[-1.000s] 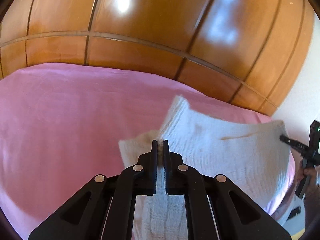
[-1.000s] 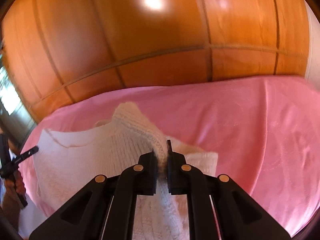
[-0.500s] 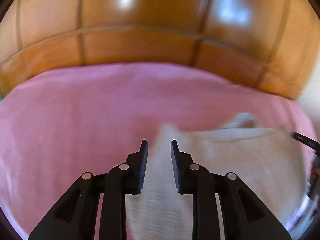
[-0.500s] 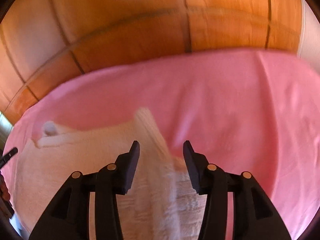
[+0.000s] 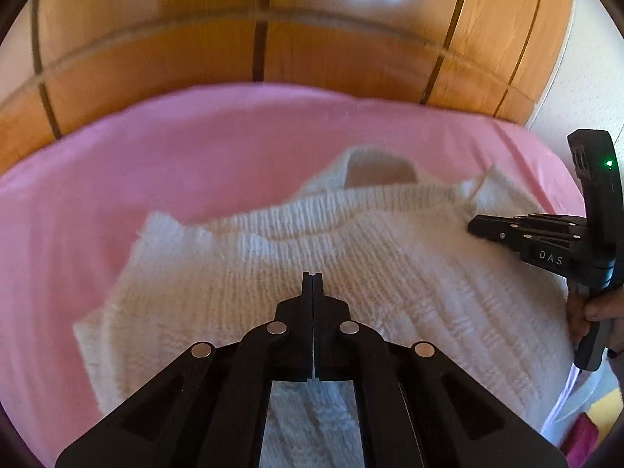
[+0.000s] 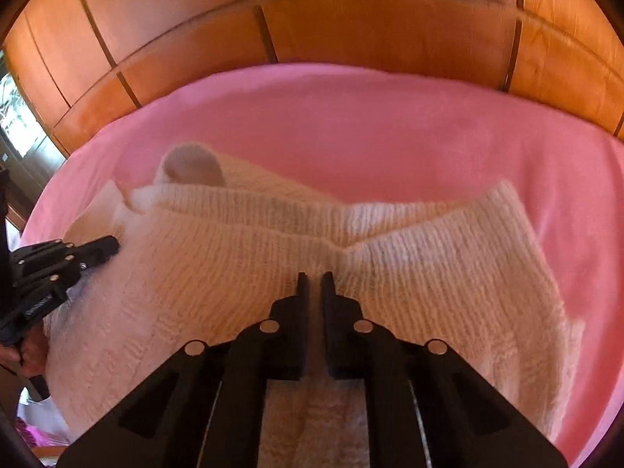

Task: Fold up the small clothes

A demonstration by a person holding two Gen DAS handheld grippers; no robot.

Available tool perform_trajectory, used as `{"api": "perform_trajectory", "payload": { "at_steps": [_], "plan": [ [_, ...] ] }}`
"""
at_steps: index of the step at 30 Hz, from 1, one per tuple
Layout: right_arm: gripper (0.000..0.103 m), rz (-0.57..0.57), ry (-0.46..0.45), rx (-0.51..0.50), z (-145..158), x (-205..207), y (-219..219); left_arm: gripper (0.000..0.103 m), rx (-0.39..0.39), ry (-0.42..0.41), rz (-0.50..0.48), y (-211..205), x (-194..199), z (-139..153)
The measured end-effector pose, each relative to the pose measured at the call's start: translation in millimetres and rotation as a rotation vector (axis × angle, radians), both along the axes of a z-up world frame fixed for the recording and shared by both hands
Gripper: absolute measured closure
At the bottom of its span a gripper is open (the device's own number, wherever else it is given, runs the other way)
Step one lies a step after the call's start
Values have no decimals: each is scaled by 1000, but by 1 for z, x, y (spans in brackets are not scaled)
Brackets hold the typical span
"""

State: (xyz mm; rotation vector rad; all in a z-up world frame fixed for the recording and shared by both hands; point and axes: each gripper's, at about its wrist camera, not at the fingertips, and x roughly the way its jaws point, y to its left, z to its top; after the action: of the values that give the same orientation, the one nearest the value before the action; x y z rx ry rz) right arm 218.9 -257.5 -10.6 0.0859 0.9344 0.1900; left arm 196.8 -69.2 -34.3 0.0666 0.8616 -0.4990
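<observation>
A small white knitted sweater (image 5: 351, 257) lies folded on a pink sheet (image 5: 156, 163), its neck opening toward the far side. It also shows in the right wrist view (image 6: 409, 273). My left gripper (image 5: 312, 277) is shut and empty, hovering over the sweater's middle. It shows at the left edge of the right wrist view (image 6: 111, 245). My right gripper (image 6: 314, 277) is almost shut with a narrow gap and holds nothing, just above the sweater. It shows at the right in the left wrist view (image 5: 474, 228), its tip touching the knit.
A wooden panelled headboard (image 5: 312, 39) stands behind the bed. The pink sheet (image 6: 390, 124) stretches beyond the sweater. A white wall (image 5: 577, 58) is at the far right. Coloured items (image 5: 592, 429) sit past the bed's near right edge.
Both grippers let go of the sweater's lifted edge, which dropped flat into a fold. Both then closed again, empty, and pulled back over the sweater.
</observation>
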Motion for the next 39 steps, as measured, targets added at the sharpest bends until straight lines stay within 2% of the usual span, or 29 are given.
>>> {"api": "perform_trajectory", "payload": {
  "at_steps": [4,7,11,13,15,17,19,20,21,22,23,25,27,32,35,37,39],
  "plan": [
    [99,-34,-104,14,27,-6,-9,103,-53,-83,56,7,-4,23],
    [99,-56,-137,16,35,0,-8,103,-49,-94,98,1,11,24],
    [98,-98,-73,-22,5,16,-2,103,0,-56,159,-10,36,4],
    [97,-103,-7,-21,-17,25,-2,103,56,9,173,-18,48,-19],
    [94,-107,-17,-23,-21,25,0,103,80,26,188,-20,52,-31],
    [91,-109,-17,-21,-18,24,-1,103,71,33,202,-16,53,-27],
    [86,-108,-23,-14,-17,22,-1,103,45,47,212,-10,53,-21],
    [68,-105,-31,-4,-13,18,-5,103,21,45,230,-5,47,-13],
    [37,-109,-43,4,-8,12,-10,103,6,43,243,2,43,-8],
    [27,-122,-64,2,-3,8,-10,101,-11,46,252,10,39,-4],
    [24,-131,-92,-5,5,1,-11,97,-42,50,263,23,32,3],
    [25,-112,-107,0,16,-10,-8,81,-93,38,281,46,17,13],
    [21,-90,-124,-1,24,-28,-5,75,-154,25,305,81,-4,23],
    [19,-86,-126,41,23,-72,-8,75,-282,67,305,153,-56,21],
    [18,-97,-116,102,19,-93,-13,75,-334,108,274,170,-84,12],
    [18,-83,-117,138,19,-106,-13,60,-352,123,254,173,-98,7],
    [16,-65,-120,121,19,-117,-9,54,-403,167,242,170,-111,-4]
  ]
}}
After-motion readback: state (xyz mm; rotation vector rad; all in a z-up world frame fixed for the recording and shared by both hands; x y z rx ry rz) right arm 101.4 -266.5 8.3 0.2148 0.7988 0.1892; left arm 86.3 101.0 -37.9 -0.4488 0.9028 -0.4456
